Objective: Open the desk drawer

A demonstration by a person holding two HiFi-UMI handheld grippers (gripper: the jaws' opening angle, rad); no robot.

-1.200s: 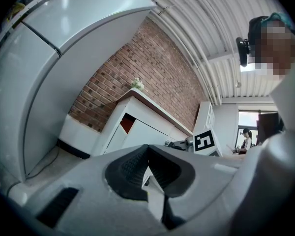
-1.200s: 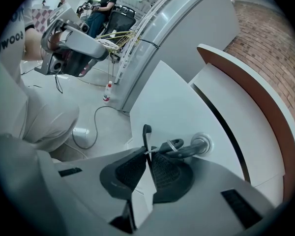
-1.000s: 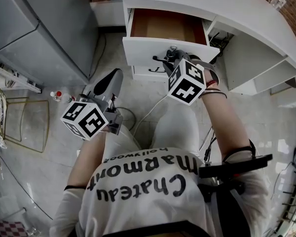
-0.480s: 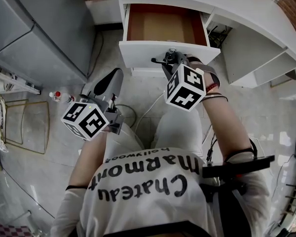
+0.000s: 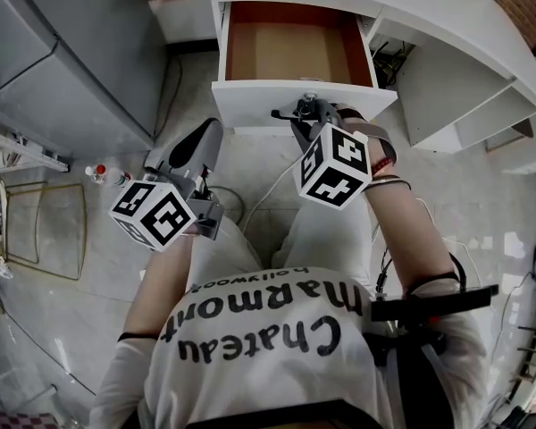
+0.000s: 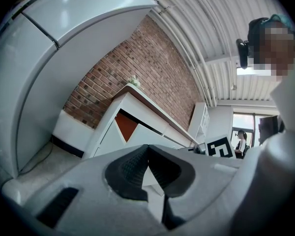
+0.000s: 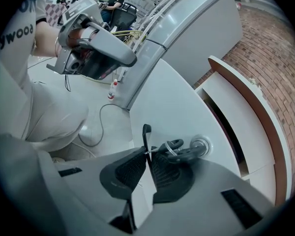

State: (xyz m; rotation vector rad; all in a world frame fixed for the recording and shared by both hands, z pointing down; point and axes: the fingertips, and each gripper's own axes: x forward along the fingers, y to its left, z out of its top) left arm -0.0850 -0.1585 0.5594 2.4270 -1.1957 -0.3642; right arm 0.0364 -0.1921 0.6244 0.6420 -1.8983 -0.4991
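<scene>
Drawer front (image 7: 177, 107): down-tilted right gripper (image 7: 147, 154) on key (image 7: 146, 133)

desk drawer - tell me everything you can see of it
The desk drawer stands pulled well out from under the white desk top. Its front is a plain white panel. The inside looks like bare brown board, with nothing visible in it. On the front are a thin black pull and a round metal lock with a dark key and ring in it. The right gripper is shut on the pull.
</scene>
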